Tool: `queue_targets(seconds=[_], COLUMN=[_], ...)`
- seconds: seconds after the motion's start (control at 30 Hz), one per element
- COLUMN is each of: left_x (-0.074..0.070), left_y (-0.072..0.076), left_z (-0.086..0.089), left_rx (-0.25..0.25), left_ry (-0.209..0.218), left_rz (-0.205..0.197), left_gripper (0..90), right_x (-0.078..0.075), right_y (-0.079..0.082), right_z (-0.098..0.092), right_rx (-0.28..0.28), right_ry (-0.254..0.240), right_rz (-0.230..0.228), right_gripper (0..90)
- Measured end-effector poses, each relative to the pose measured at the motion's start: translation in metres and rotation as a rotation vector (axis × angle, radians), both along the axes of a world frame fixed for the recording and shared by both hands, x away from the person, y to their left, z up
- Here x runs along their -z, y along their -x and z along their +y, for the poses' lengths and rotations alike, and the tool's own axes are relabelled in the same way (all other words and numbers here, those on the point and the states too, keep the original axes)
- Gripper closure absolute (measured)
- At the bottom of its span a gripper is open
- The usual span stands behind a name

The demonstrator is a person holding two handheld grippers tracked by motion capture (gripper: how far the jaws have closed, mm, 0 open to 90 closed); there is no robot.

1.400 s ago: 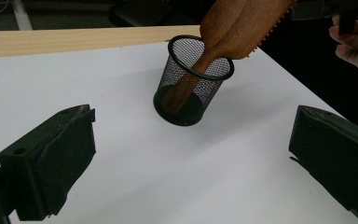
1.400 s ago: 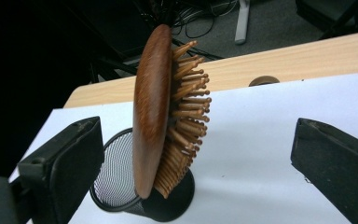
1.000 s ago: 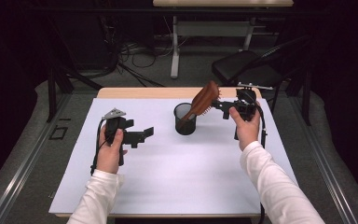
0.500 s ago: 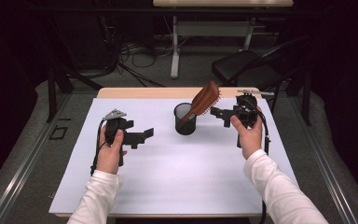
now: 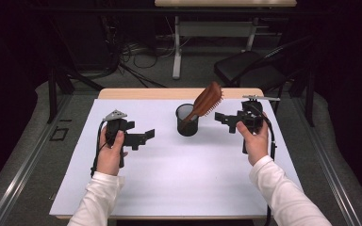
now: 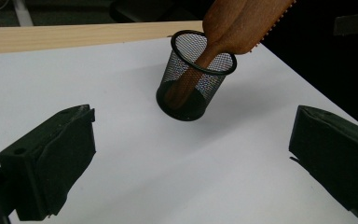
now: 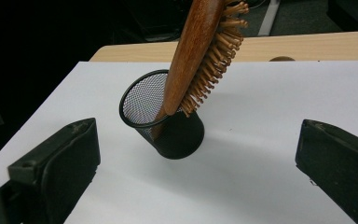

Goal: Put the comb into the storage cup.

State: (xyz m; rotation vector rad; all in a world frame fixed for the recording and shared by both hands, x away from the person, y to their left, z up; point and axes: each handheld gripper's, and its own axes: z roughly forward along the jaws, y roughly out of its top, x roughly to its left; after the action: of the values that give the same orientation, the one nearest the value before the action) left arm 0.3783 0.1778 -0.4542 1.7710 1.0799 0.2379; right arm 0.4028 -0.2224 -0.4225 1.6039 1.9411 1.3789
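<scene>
Wooden hairbrush [image 5: 208, 100] is leaning handle-down in the mesh cup [image 5: 187, 120] mid-counter [image 5: 179, 174]; left tongs [image 5: 143, 137] and right tongs [image 5: 222, 119] are gaping, empty. Rigid, probably light; grasp its neck.

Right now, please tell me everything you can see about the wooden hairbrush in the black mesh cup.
The reddish-brown wooden hairbrush has an oval paddle head with a smooth, glossy back and rows of light brown pins with rounded tips on the other face. It stands handle-down in the black wire-mesh cup, tilted, its neck leaning on the cup's rim and its head sticking out well above it. Through the mesh, the handle reaches down to the cup's bottom. The cup stands on the white table cover. Neither tool touches the brush.
</scene>
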Motion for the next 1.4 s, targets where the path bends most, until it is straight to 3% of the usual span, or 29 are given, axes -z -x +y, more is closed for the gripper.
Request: queue_targets(seconds=[0.8,1.13,1.4], left_x=[-0.008,-0.010,-0.013], left_y=[0.005,0.011,0.017], left_z=[0.000,0.001,0.015], left_rx=[0.014,0.032,0.034], left_ry=[-0.010,-0.059,-0.059], left_rz=[-0.013,-0.007,-0.009], left_gripper=[0.4,0.4,0.4], right_x=[0.004,0.000,0.000], right_y=[0.038,0.053,0.062], right_z=[0.001,-0.013,-0.024], right_rx=[-0.071,-0.083,-0.078], right_ry=[0.032,0.036,0.051], right_rz=[-0.070,-0.082,-0.088], right_gripper=[0.0,0.0,0.0])
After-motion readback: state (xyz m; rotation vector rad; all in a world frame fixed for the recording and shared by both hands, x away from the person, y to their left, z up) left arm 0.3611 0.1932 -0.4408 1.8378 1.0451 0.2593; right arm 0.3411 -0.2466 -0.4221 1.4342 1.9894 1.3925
